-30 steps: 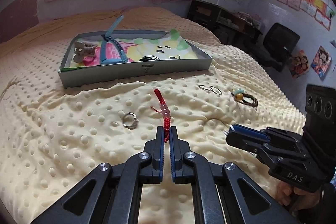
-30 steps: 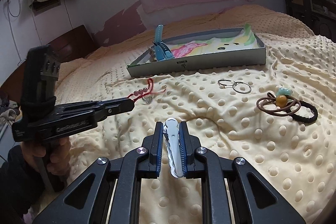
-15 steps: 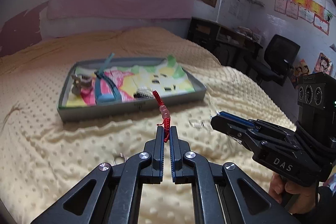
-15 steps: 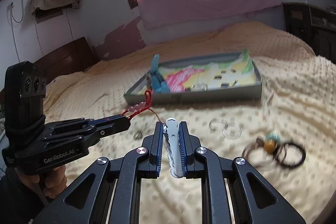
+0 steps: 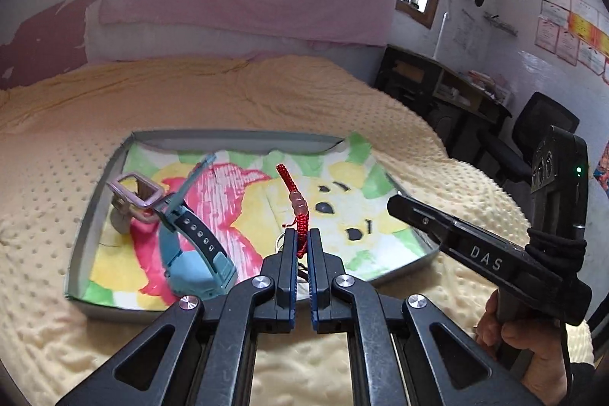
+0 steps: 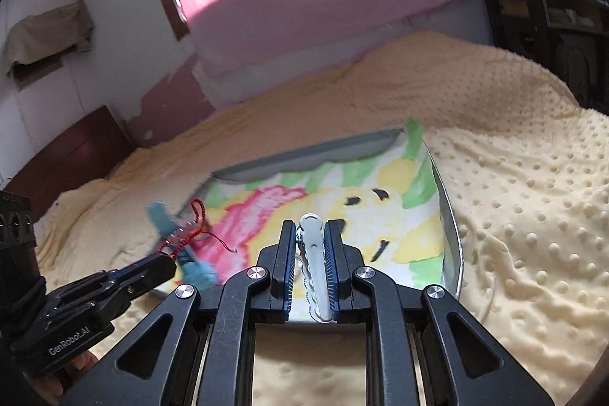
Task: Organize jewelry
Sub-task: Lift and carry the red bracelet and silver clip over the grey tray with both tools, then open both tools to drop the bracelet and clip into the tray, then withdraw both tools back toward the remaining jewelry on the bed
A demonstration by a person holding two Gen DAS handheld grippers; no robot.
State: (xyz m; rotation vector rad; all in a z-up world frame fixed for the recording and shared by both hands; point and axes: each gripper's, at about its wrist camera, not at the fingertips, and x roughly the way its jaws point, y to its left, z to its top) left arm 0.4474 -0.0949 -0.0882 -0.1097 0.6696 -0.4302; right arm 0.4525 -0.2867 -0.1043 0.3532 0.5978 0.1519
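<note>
My left gripper (image 5: pixel 301 241) is shut on a red cord bracelet (image 5: pixel 295 200) with pink beads and holds it above the near part of the grey tray (image 5: pixel 89 215). My right gripper (image 6: pixel 310 246) is shut on a silver hair clip (image 6: pixel 315 269) and hovers over the tray's near edge (image 6: pixel 451 246). The tray is lined with a colourful cartoon cloth (image 5: pixel 342 189). A blue watch (image 5: pixel 192 246) and a grey claw clip (image 5: pixel 133 196) lie in its left part. The right gripper shows in the left wrist view (image 5: pixel 396 206), the left gripper in the right wrist view (image 6: pixel 167 263).
The tray rests on a cream dotted blanket (image 6: pixel 533 234) covering a bed. A dark desk (image 5: pixel 437 90) and office chair (image 5: pixel 540 124) stand beyond the bed's right side. A dark wooden headboard (image 6: pixel 68 155) is at the left. A metal ring (image 5: pixel 279 242) lies in the tray behind my left fingers.
Both grippers have risen off the blanket and moved forward to the tray, each still holding its item. The rings and hair ties on the blanket have dropped out of view.
</note>
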